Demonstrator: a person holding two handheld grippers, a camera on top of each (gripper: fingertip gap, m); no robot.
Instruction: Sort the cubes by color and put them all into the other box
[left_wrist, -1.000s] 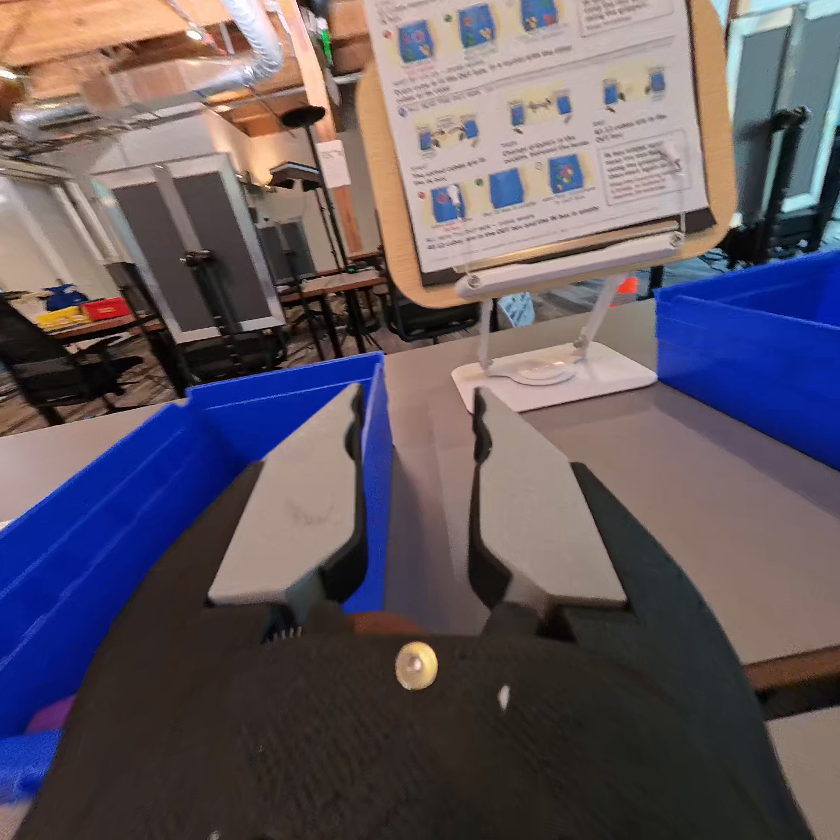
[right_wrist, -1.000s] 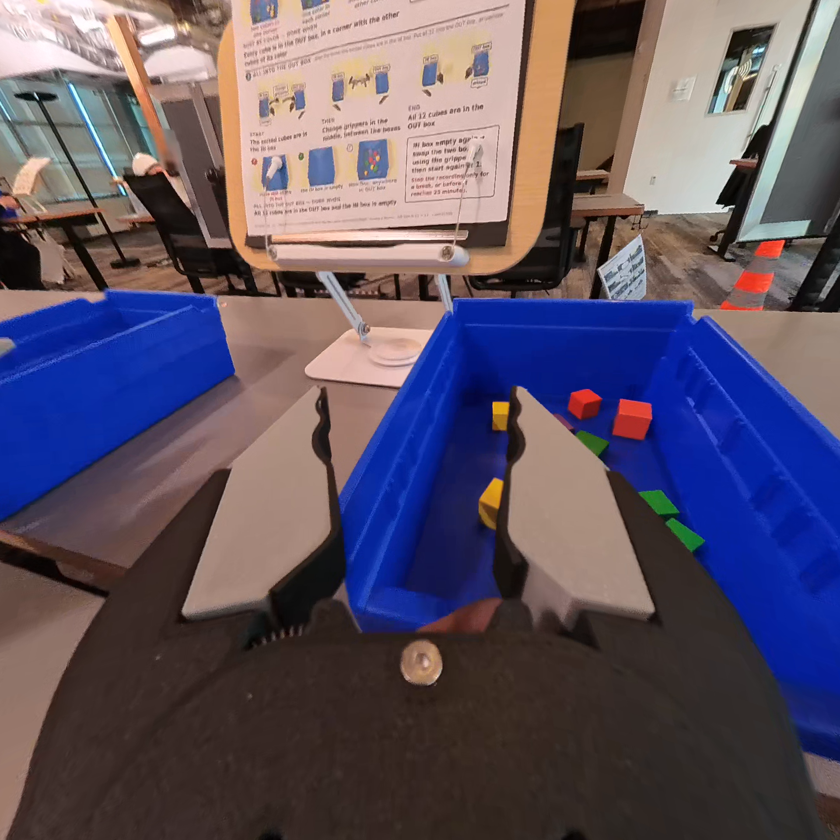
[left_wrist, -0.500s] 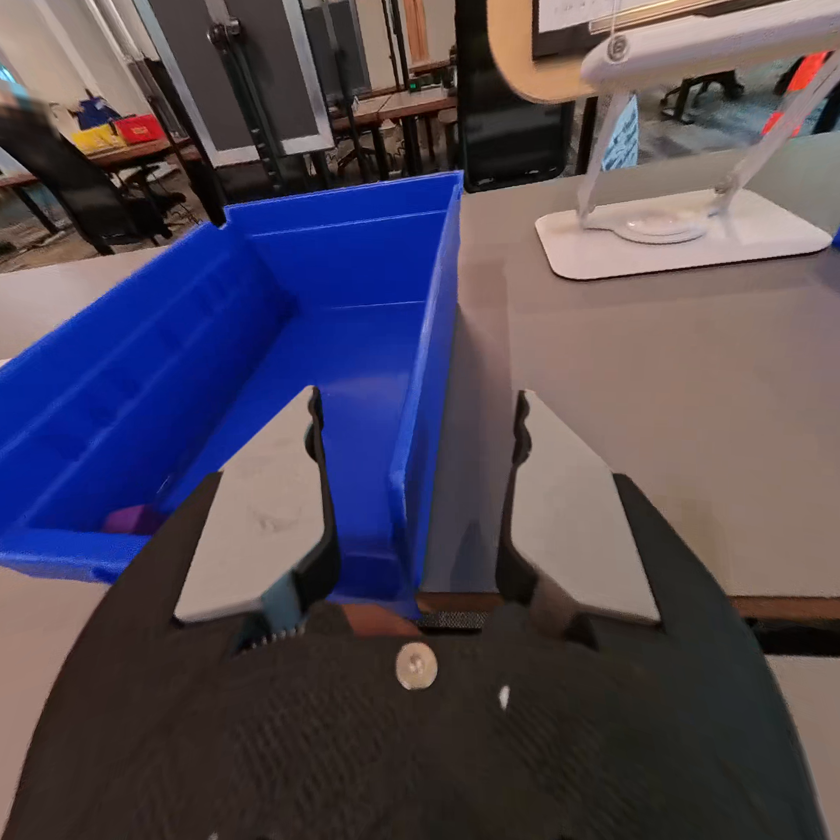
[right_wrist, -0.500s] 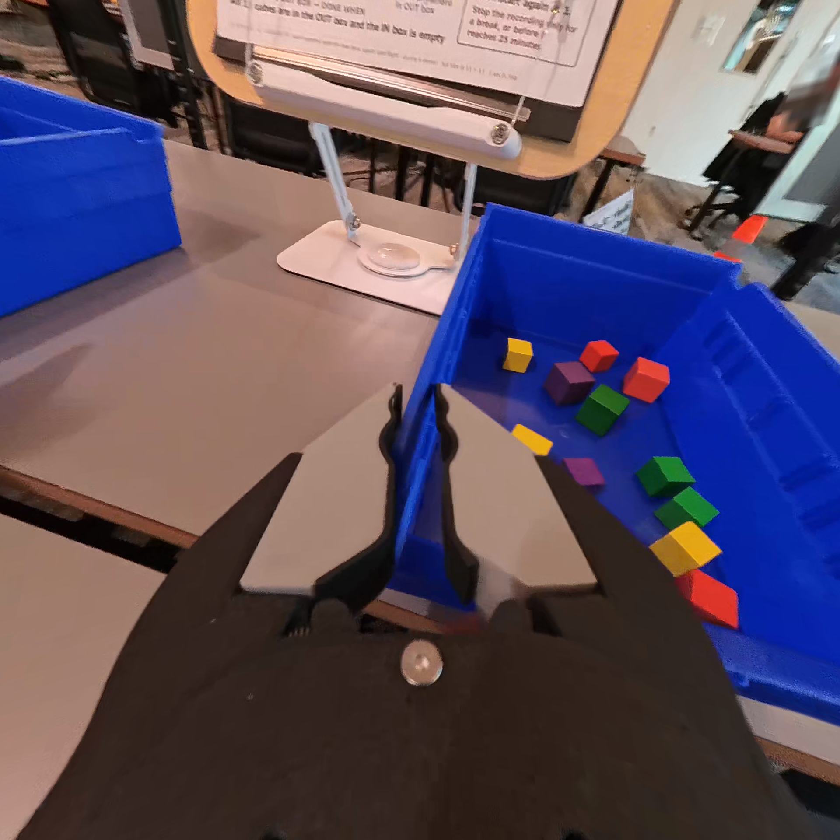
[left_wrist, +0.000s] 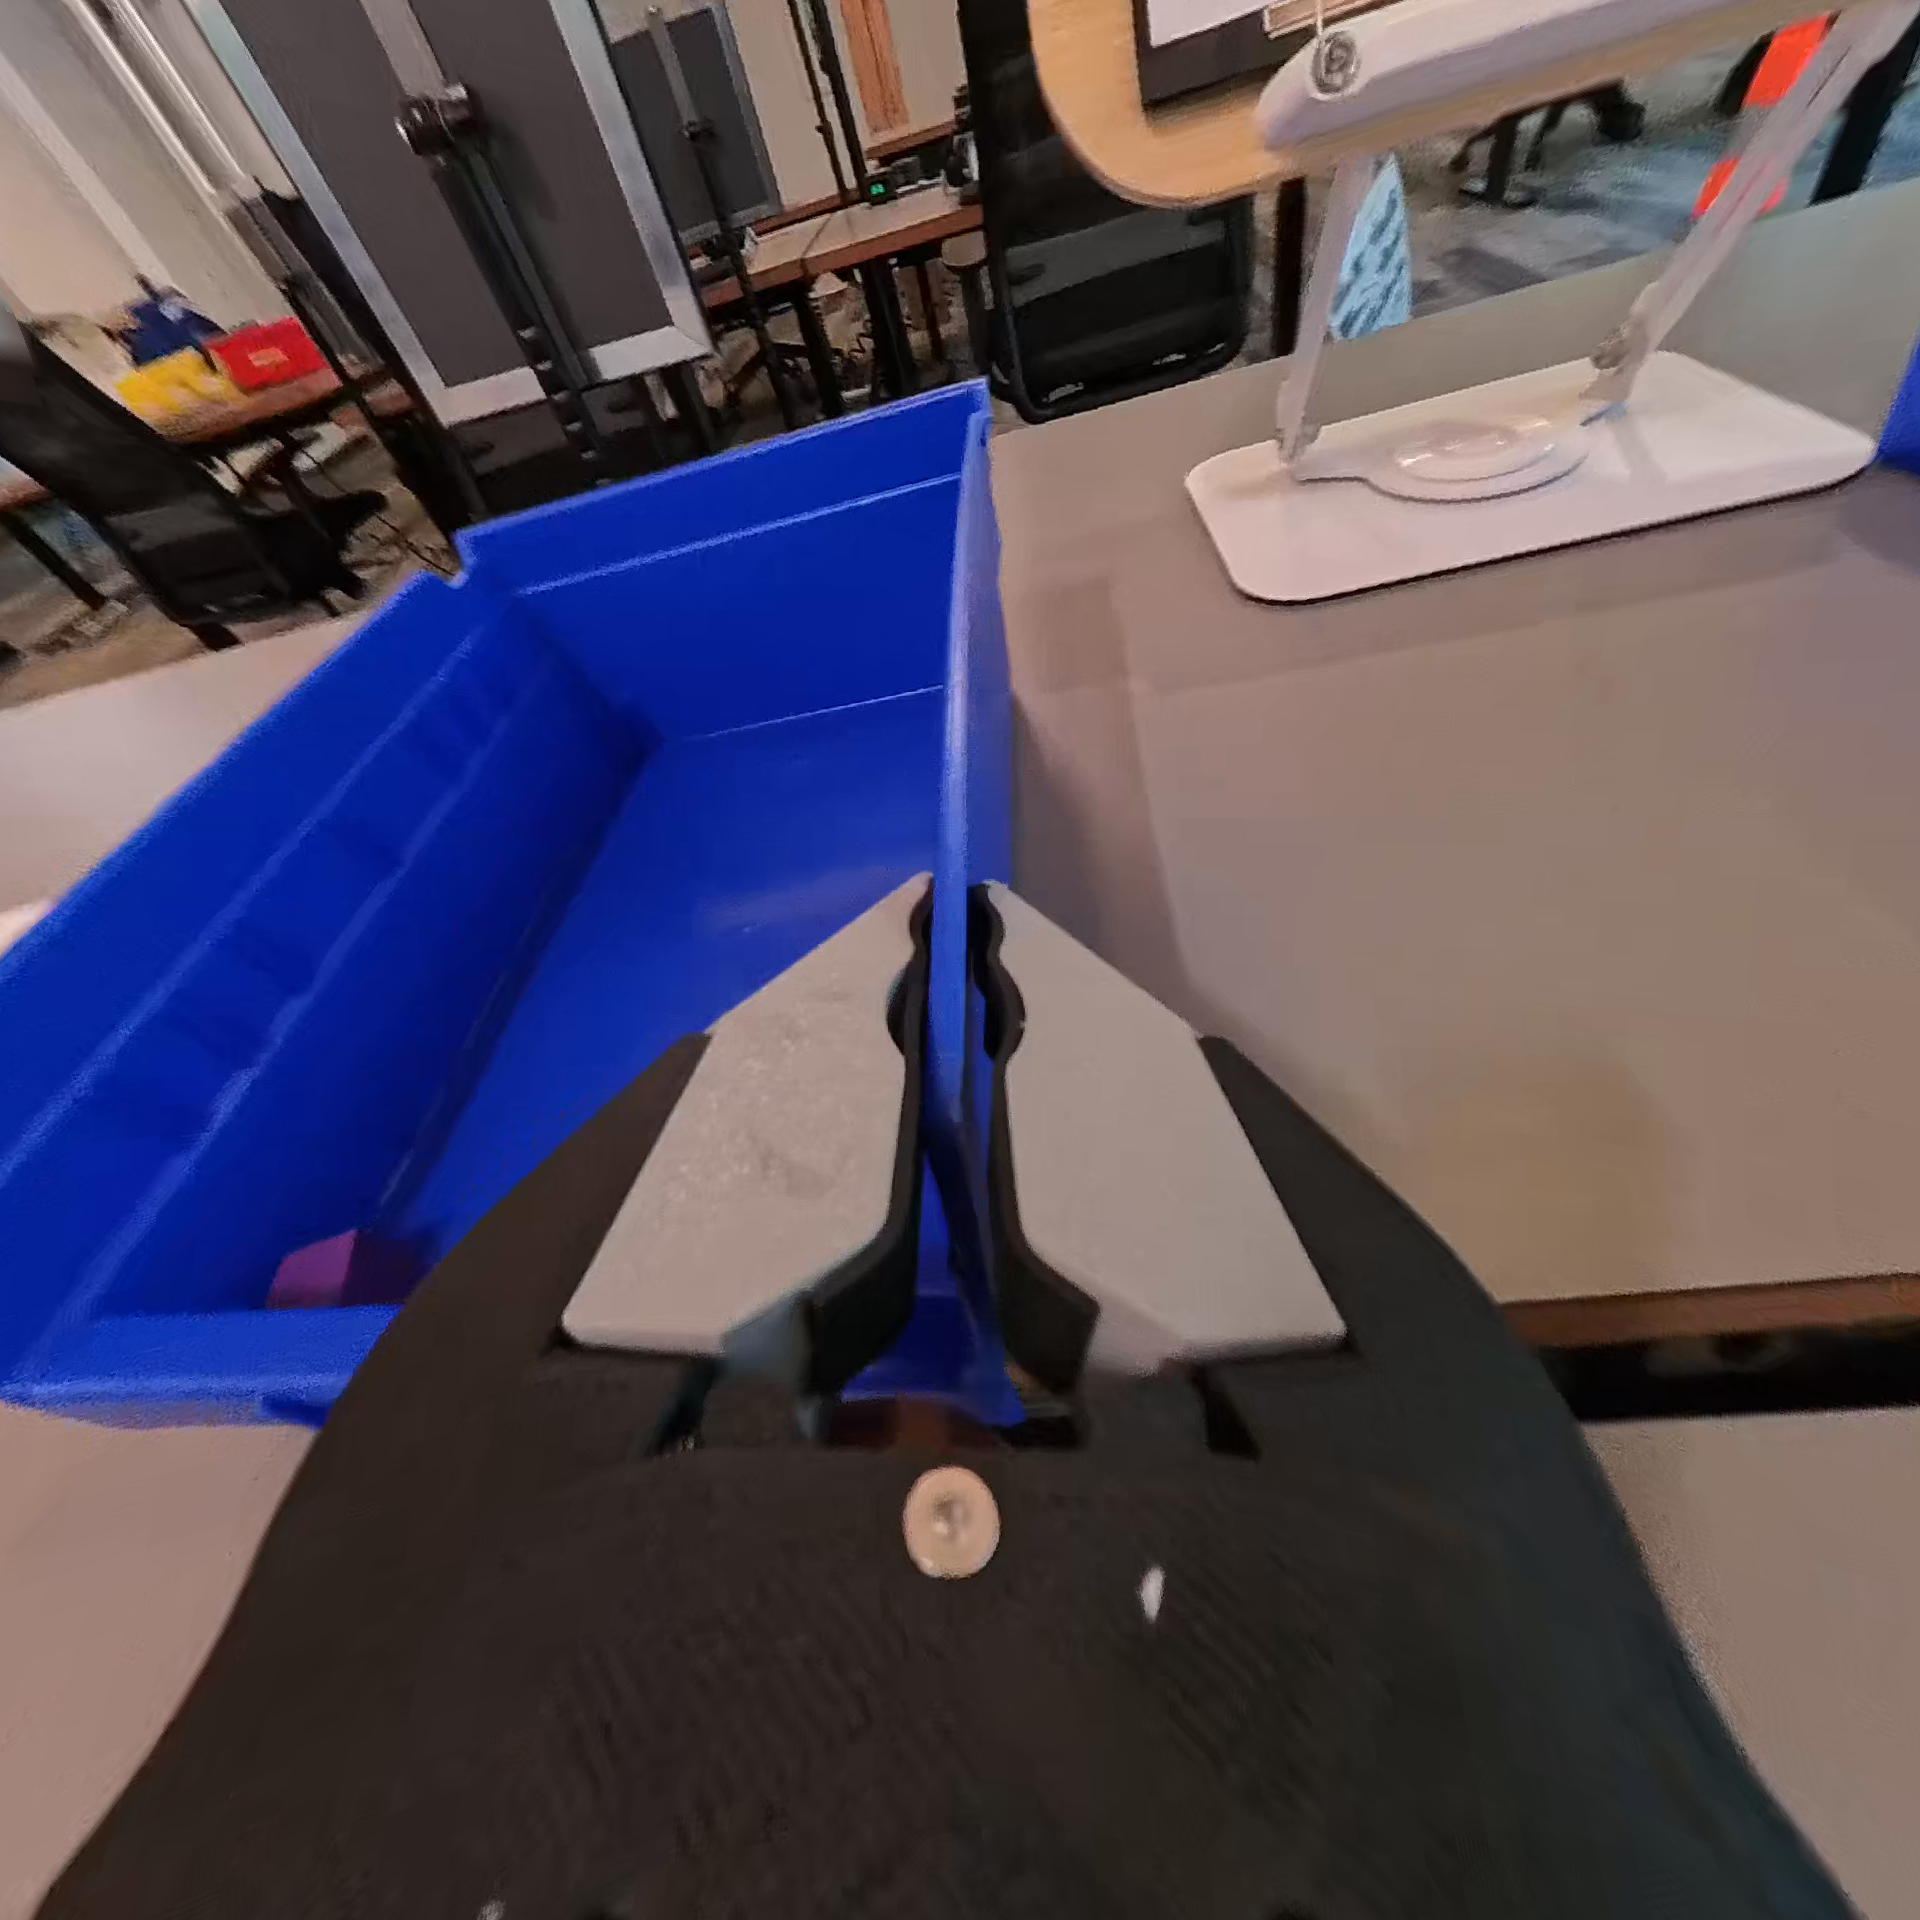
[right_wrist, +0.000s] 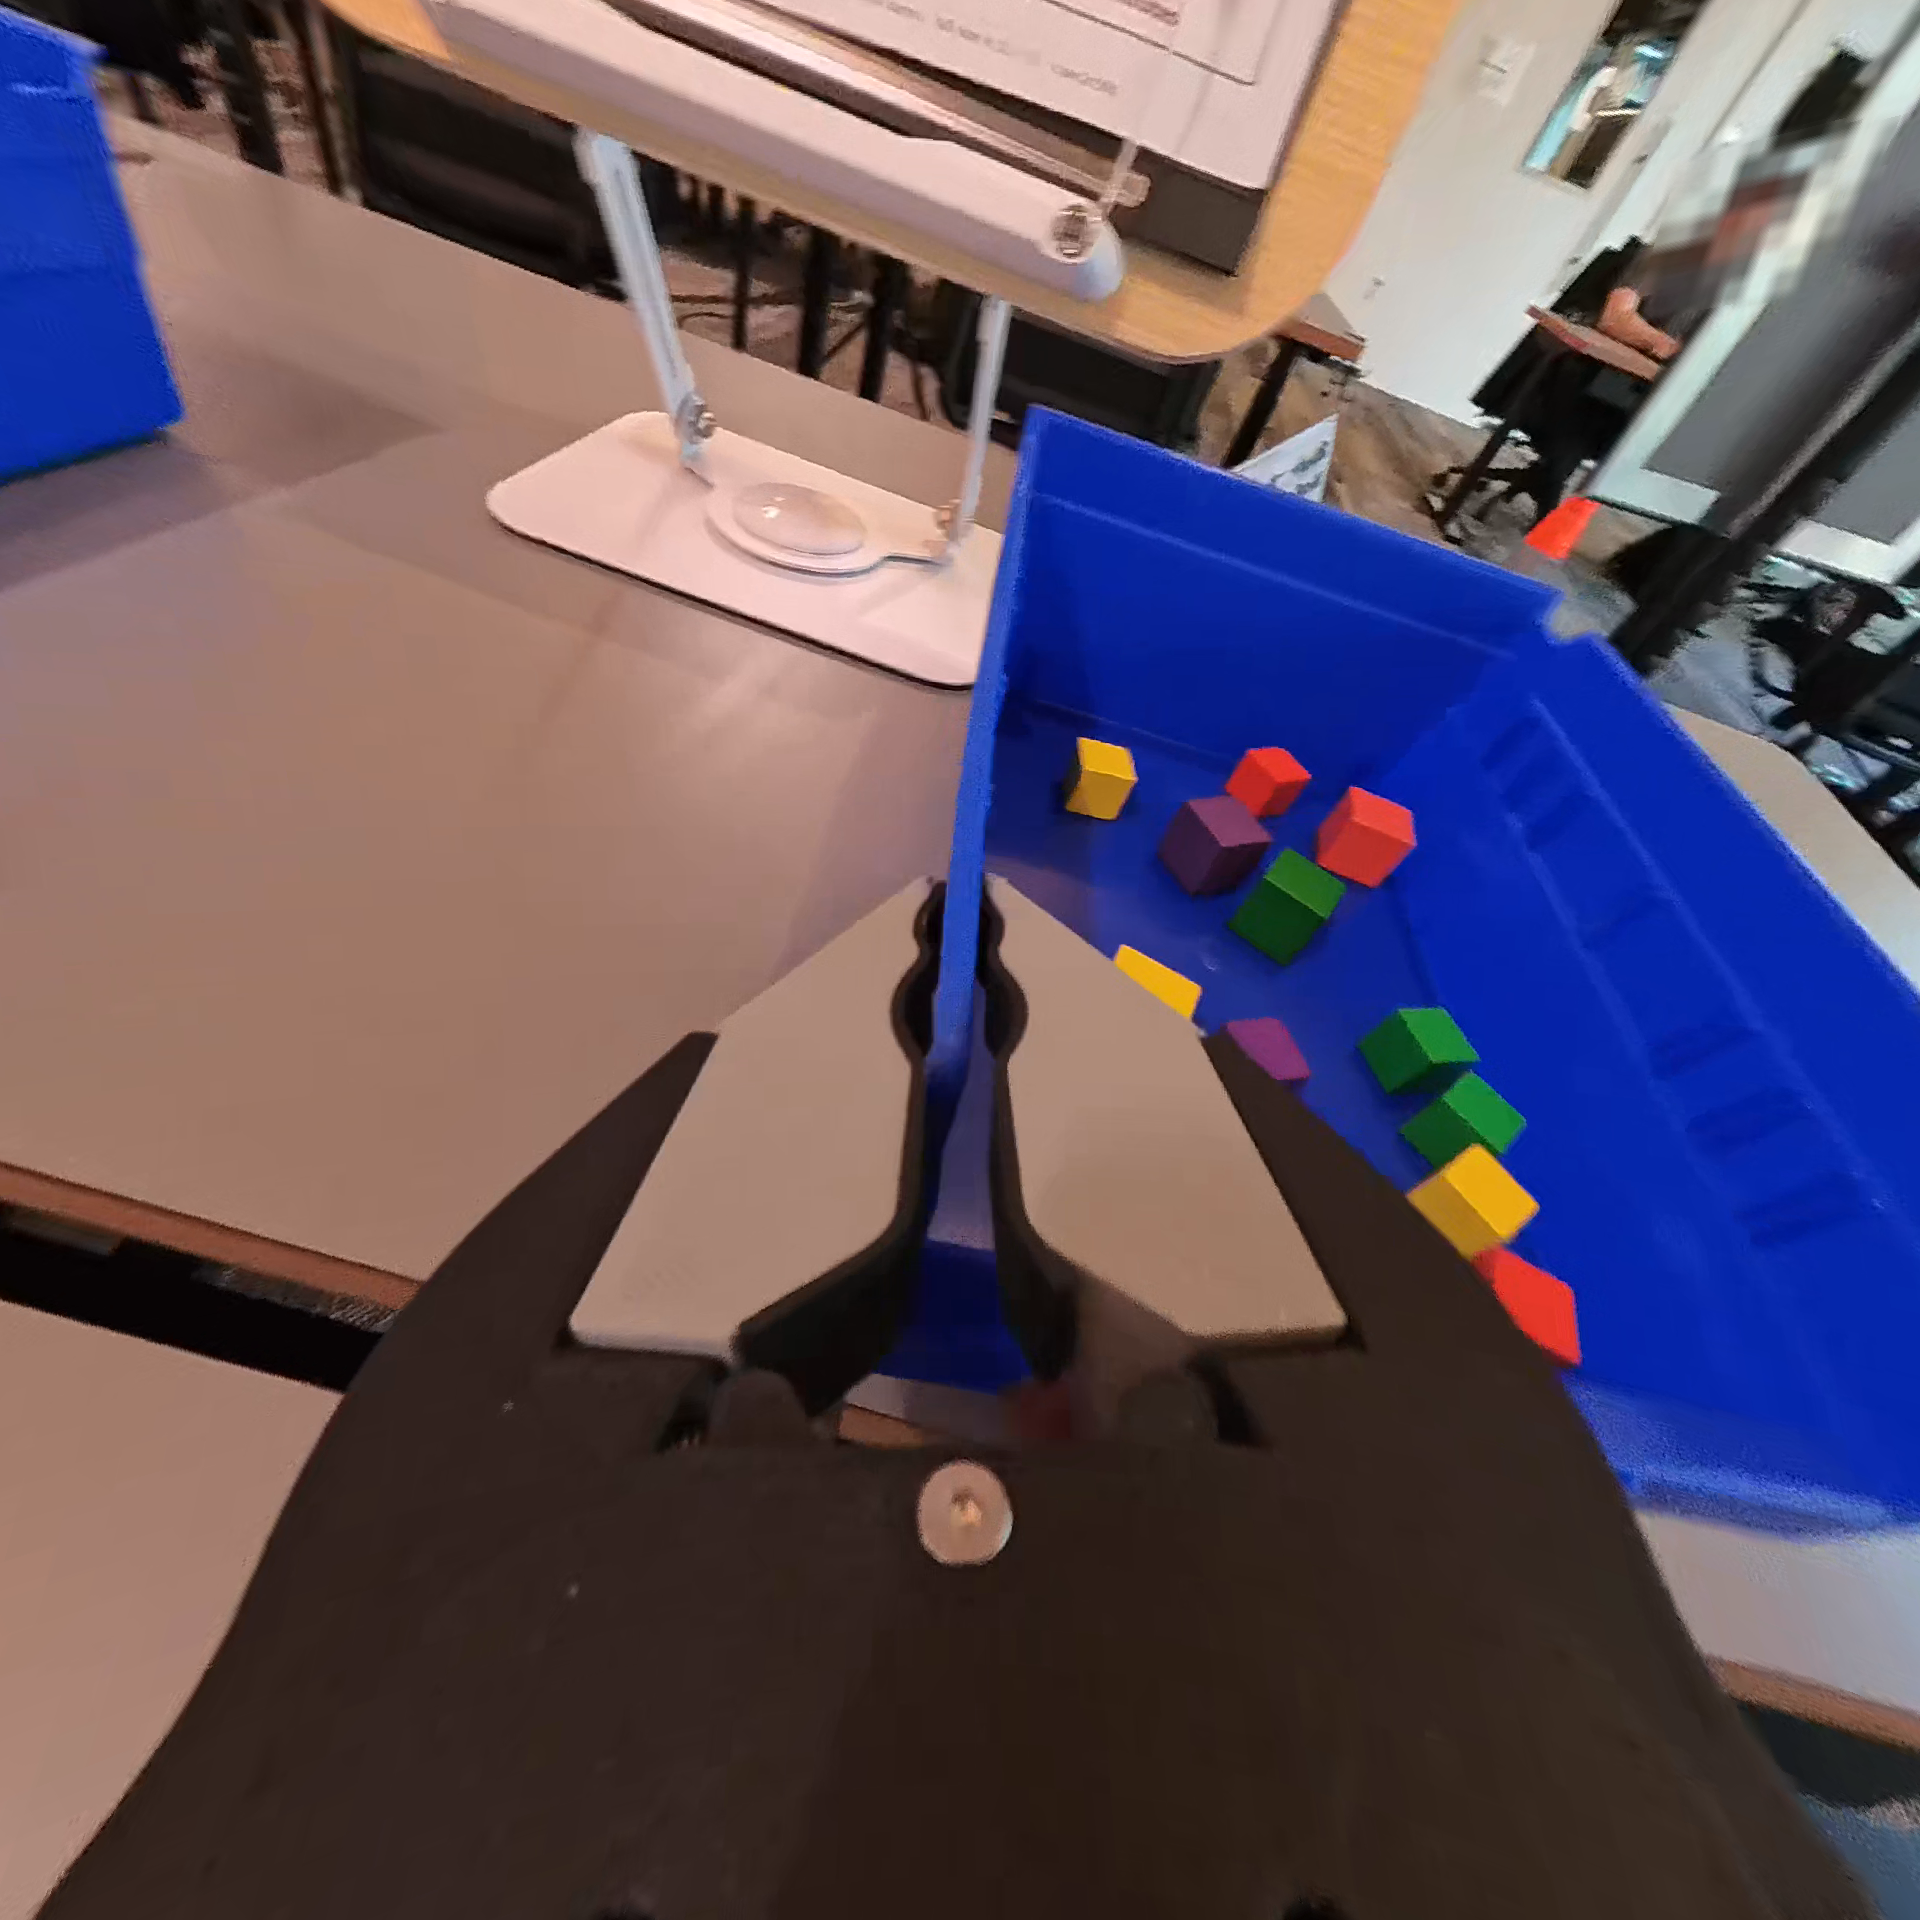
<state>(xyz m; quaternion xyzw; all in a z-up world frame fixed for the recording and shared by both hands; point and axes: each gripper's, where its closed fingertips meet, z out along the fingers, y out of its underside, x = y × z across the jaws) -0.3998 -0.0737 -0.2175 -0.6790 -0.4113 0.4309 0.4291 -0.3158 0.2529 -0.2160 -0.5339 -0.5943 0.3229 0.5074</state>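
Loose cubes (right_wrist: 1288, 904) fill the right box (right_wrist: 1662, 935) at centre-right of frame. The right gripper (right_wrist: 961, 914) pinches its near wall; the left gripper (left_wrist: 951, 914) pinches the left box (left_wrist: 312, 883), lower left. Likely repositioning boxes; next comes a level, coordinated lift.

Two blue boxes (left_wrist: 727, 623) (right_wrist: 1247, 582), twelve cubes (right_wrist: 1286, 904), one stand (right_wrist: 727, 520).

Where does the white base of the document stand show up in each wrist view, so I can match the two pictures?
Left wrist view: the white stand base sits upper right on the grey table, right of the nearly empty blue box.
Right wrist view: it sits upper centre, just left of the blue box holding the cubes.
Shared landmark: the stand base itself, between the two boxes.
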